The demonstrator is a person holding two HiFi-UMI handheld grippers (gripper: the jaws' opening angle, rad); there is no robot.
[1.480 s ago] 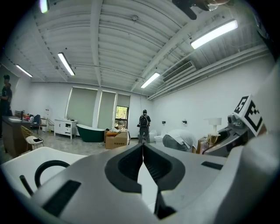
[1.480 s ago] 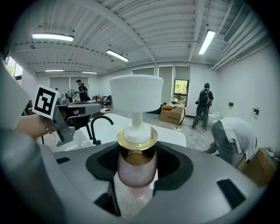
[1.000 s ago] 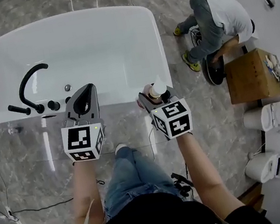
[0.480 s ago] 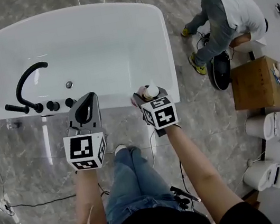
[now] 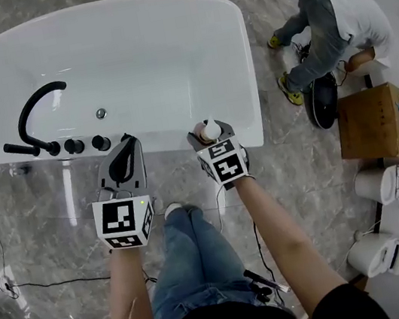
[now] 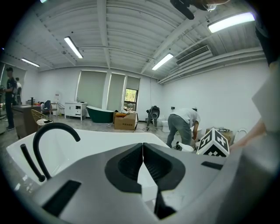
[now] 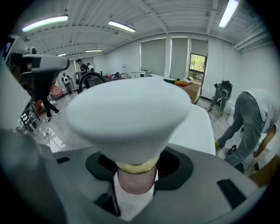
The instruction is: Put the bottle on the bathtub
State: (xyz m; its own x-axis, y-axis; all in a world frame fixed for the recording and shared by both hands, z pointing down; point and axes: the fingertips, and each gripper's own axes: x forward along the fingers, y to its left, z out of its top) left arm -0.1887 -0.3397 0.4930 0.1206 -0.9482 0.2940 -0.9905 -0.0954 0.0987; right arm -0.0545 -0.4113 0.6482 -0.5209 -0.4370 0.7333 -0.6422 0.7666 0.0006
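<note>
- Head view: we see the right gripper [image 5: 211,134] holding the bottle [image 5: 210,126] upright at the near rim of the white bathtub [image 5: 238,64]. The left gripper [image 5: 129,139] is near the black faucet [image 5: 31,122].
- Left gripper view: its jaws are pressed together, with nothing between them.
- Right gripper view: we see the jaws clenched on the bottle's pink neck, under the white cap.
</note>
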